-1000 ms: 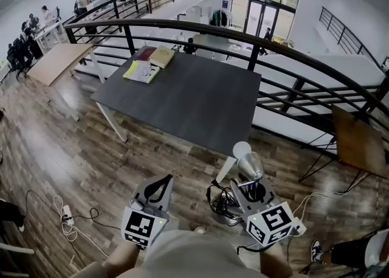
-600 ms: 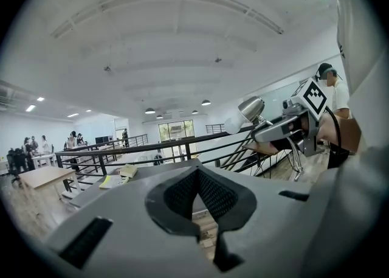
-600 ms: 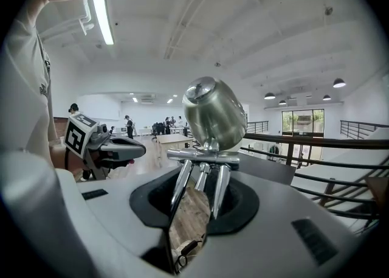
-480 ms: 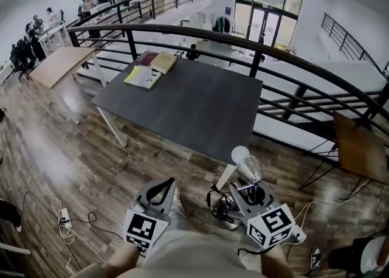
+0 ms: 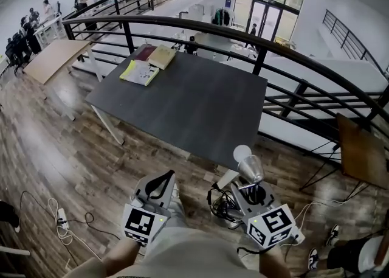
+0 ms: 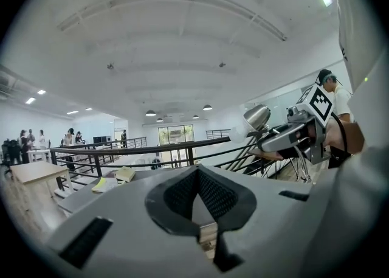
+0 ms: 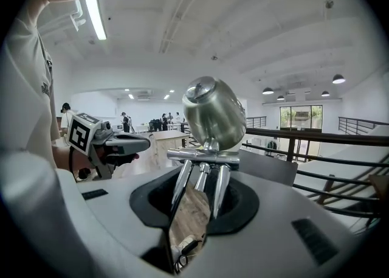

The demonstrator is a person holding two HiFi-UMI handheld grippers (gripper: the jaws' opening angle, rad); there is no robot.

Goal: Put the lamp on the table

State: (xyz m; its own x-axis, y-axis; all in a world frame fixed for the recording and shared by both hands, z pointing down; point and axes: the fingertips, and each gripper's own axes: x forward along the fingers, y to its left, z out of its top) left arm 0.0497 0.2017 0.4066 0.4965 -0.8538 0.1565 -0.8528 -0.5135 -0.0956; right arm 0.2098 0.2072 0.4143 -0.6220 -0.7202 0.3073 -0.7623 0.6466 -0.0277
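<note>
Lamp point(image 5: 250, 167): brushed-metal bullet shade, white bulb at its mouth, stem of three thin chrome rods under a crossbar. It's in the air, held by the right tool point(image 5: 254, 193), just off the near edge of the desk point(image 5: 194, 100) and above the wood floor point(image 5: 67, 149); not on the desk. Right tool jaws are partly closed, clamped on the chrome rods. Left tool point(image 5: 159, 187) holds nothing, jaw tips together, low beside the right one. Desk: dark grey top, white legs, books point(image 5: 146, 65) at the far left corner. Black railing point(image 5: 273, 42) curves behind it. Cables point(image 5: 220, 205) lie on the floor under the right tool. White ceiling, big windows, people at desks far left.
</note>
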